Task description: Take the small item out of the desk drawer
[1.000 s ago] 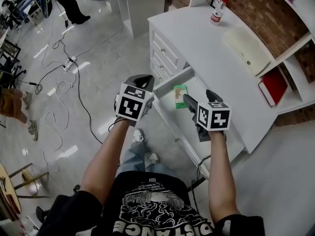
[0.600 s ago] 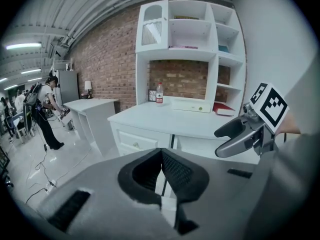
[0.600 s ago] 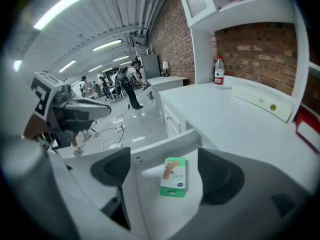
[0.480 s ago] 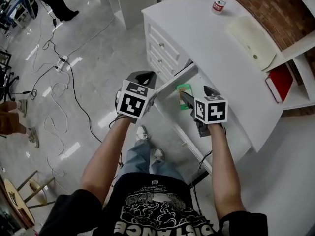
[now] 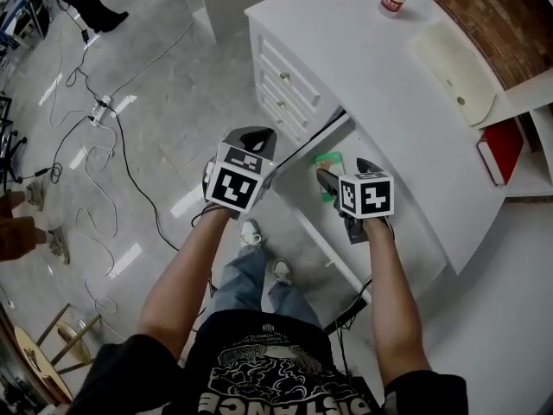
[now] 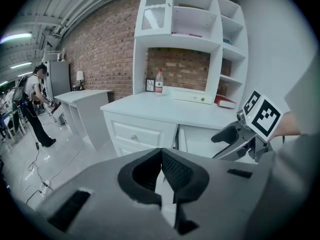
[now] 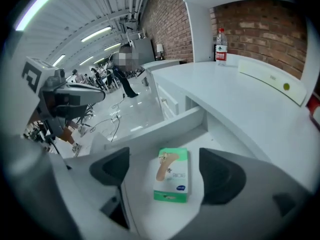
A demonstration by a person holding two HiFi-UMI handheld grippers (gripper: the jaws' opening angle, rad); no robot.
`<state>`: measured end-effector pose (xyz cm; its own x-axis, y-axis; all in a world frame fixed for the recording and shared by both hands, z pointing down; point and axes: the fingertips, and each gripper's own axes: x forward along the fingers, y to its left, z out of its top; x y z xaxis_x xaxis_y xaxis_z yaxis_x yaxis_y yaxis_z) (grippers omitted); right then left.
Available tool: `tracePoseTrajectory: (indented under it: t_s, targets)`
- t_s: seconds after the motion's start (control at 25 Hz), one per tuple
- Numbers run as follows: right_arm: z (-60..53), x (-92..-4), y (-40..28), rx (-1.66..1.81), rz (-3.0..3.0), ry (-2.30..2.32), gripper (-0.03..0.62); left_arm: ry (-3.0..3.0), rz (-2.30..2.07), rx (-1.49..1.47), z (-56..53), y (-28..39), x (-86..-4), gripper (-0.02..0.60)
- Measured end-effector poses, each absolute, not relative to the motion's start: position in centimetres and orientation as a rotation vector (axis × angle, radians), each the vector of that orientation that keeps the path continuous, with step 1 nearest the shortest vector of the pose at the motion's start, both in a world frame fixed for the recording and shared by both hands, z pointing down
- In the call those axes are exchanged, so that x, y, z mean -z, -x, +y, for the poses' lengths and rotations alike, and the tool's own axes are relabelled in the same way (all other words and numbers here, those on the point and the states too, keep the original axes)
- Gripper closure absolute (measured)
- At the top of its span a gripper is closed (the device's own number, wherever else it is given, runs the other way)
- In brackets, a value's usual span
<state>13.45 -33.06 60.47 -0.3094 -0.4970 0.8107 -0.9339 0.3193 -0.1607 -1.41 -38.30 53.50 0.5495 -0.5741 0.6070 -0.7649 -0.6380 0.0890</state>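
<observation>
Right claw [image 7: 165, 170] released, jaws wide. Green box [image 7: 171, 175] lies flat in open drawer [image 7: 167, 128], centre frame, between jaws, untouched. Left claw [image 6: 161, 174] clenched, empty. Risk: jaws skid over low box, push it deeper.

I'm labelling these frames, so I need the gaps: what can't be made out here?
Box: in the head view, mostly behind the right gripper; its print is too small in the right gripper view.
Drawer: its back is hidden under the desk top in every view.
Bottle label: too small to read.
</observation>
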Motion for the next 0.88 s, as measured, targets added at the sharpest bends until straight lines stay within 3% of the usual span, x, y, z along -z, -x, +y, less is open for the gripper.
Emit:
tracePoseTrajectory:
  t_s: [0.88]
  targets:
    - [-33.5,-69.2,-14.2,-0.946,-1.683,-1.203,0.145,-2.429,-1.003,-0.811,-40.6,0.8,-58.3,0.572]
